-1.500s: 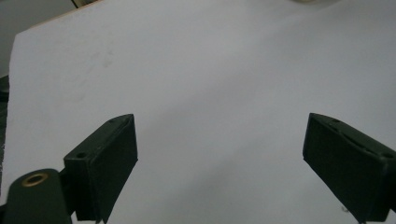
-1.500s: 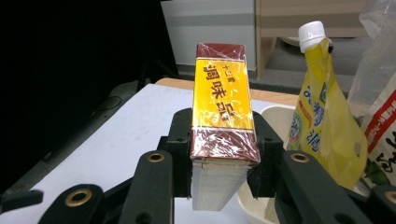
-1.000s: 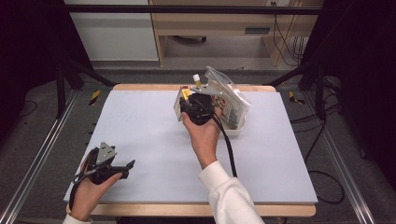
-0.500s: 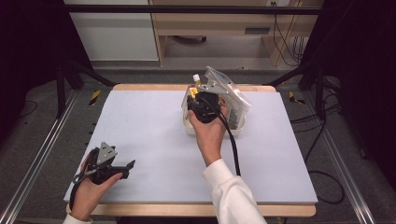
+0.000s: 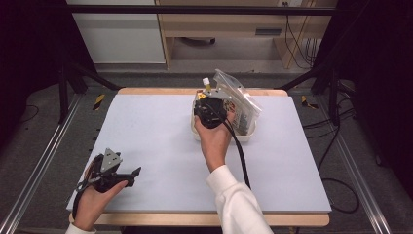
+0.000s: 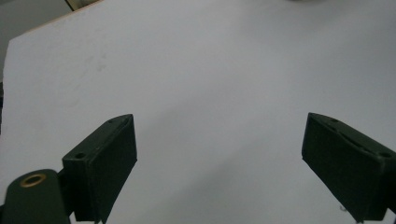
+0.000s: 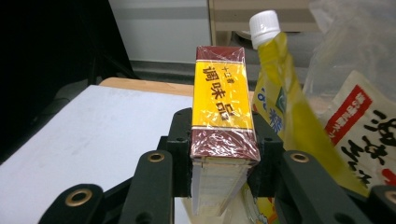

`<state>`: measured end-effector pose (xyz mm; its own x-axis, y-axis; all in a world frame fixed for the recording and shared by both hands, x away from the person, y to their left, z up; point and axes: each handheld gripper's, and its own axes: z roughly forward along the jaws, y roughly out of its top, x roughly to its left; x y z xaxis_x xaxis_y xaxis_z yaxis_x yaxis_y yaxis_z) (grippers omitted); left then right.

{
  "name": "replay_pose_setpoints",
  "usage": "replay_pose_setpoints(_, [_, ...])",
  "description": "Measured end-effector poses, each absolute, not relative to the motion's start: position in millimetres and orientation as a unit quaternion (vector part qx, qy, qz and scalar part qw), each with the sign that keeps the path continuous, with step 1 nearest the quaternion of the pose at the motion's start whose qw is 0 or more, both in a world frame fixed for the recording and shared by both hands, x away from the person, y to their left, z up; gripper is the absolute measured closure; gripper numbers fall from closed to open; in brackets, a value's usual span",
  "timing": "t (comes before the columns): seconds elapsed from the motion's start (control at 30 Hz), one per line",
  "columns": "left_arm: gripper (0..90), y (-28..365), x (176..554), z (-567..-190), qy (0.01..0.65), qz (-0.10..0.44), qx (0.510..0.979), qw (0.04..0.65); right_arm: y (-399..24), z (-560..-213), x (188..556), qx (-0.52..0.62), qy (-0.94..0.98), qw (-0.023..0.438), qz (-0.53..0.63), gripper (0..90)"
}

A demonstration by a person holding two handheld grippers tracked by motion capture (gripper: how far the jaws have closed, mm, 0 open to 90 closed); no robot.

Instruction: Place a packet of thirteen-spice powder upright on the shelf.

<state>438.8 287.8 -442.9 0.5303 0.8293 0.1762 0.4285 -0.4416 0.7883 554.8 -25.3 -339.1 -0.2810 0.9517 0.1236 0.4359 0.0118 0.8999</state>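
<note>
Standing upright between the black jaws of the right gripper [image 7: 219,179], a wrapped box [image 7: 222,116] with a yellow label and dark red ends was pinched on its two narrow sides, the pads pressed flat against the film. In the right gripper view its label faced the camera and its top end rose clear above the jaws. Just beside it, on the right of that view, a yellow pouch [image 7: 285,112] with a white screw cap leaned at a tilt, its cap a little higher than the box top; whether the two touched could not be told. Further right lay a clear packet [image 7: 359,116] with a red and white label.

From the high view the right gripper [image 5: 210,108] sat over the left end of a white tray [image 5: 248,134] at the far side of the table [image 5: 146,136], the hand [image 5: 214,141] behind it and a black cable trailing back along the white sleeve. The pouch cap [image 5: 206,81] stuck up just beyond the gripper, and a clear plastic bag [image 5: 238,97] leaned out of the tray towards the right.

Well apart from all this, at the near left corner of the table, the left gripper [image 5: 124,176] rested low in the other hand. In its own view the two jaws stood wide with nothing between them, above the bare pale tabletop [image 6: 210,84].
</note>
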Motion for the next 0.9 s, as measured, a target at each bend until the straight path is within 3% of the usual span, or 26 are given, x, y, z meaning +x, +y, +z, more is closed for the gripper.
replay_pose_setpoints(0.3, [10.1,287,439,-443,0.392,0.283,0.801,0.353,-20,-347,562,0.530,0.655,0.302,0.445,67.3])
replay_pose_setpoints(0.9, [10.6,286,439,-443,0.389,0.283,0.804,0.350,-14,-359,552,0.540,0.642,0.304,0.452,67.3])
